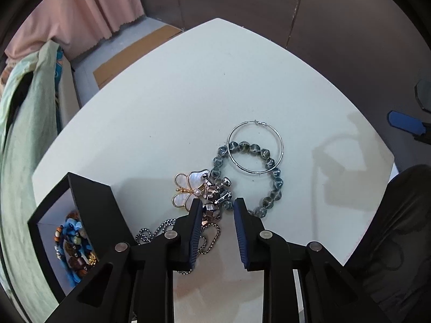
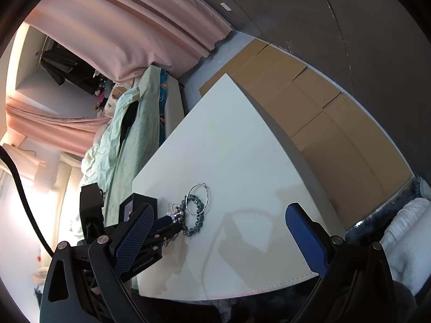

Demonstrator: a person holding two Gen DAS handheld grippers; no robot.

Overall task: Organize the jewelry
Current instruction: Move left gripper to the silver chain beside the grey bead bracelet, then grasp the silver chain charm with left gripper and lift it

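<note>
On the white table (image 1: 188, 94) lies a tangle of jewelry: a silver hoop (image 1: 255, 147) over a blue-grey bead bracelet (image 1: 277, 185), a pearly butterfly brooch (image 1: 188, 188), a silver crystal piece (image 1: 212, 211) and a dark chain (image 1: 211, 239). My left gripper (image 1: 217, 208) points steeply down at the pile. Its jaws stand narrow around the silver crystal piece, with a gap still showing beside the right pad. My right gripper (image 2: 219, 207) hangs wide open over the table, holding nothing. The hoop (image 2: 198, 198) and bracelet (image 2: 194, 227) lie ahead of it.
A black open box (image 1: 89, 202) holding several colourful bead bracelets (image 1: 72, 239) stands at the table's left edge. Beyond are a bed with a green blanket (image 1: 24, 134), flat cardboard (image 2: 309, 113) on the floor and a pink curtain (image 2: 121, 27). Dark clothing (image 1: 398, 228) sits at the right.
</note>
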